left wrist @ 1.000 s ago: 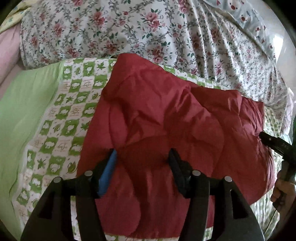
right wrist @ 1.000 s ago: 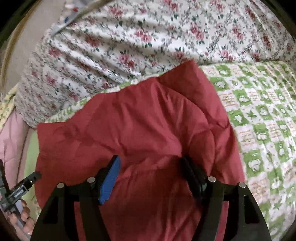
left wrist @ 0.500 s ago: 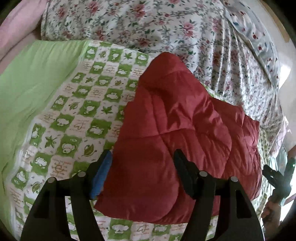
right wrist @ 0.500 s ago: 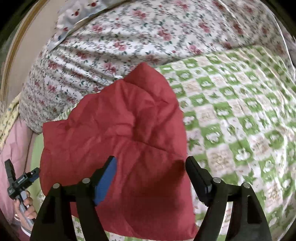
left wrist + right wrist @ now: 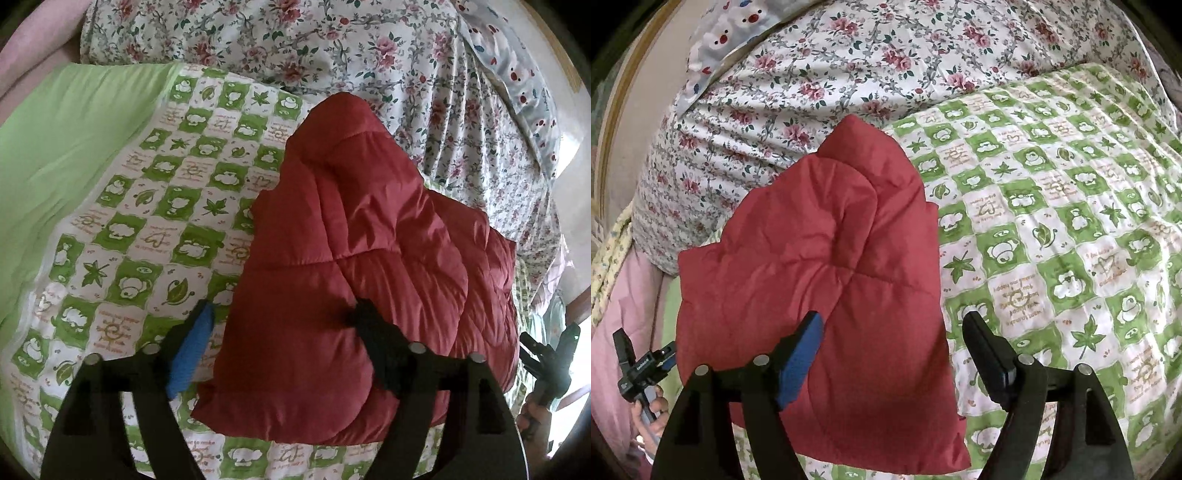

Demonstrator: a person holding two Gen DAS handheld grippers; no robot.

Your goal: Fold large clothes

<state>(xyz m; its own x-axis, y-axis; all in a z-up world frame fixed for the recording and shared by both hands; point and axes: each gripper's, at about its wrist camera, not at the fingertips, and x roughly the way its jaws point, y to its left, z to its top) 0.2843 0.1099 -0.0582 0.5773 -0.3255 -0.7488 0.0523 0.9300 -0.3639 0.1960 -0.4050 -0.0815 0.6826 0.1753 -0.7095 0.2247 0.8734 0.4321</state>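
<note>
A red quilted jacket [image 5: 369,258] lies folded into a puffy bundle on the green-checked bedspread [image 5: 155,206]. My left gripper [image 5: 286,310] hovers over the jacket's left edge, jaws opening. Its blue finger [image 5: 192,350] is over the bedspread and its black finger [image 5: 376,343] over the red cloth, neither pressing. In the right wrist view, my right gripper [image 5: 892,321] straddles the right edge of the jacket [image 5: 831,277], jaws also opening, and nothing is pinched. Each gripper shows small at the other view's rim, held by a hand: the right gripper [image 5: 546,354] and the left gripper [image 5: 642,365].
A bunched floral duvet [image 5: 369,55] rises behind the jacket. A plain green sheet [image 5: 74,129] lies at far left, pink fabric [image 5: 617,314] beside it. The checked bedspread [image 5: 1071,221] stretches wide to the right. A printed pillow [image 5: 524,74] sits by the wall.
Both grippers slid outward from over the jacket's middle to its left and right edges. Their jaws widened, and the red cloth that bulged between them now lies flat.
</note>
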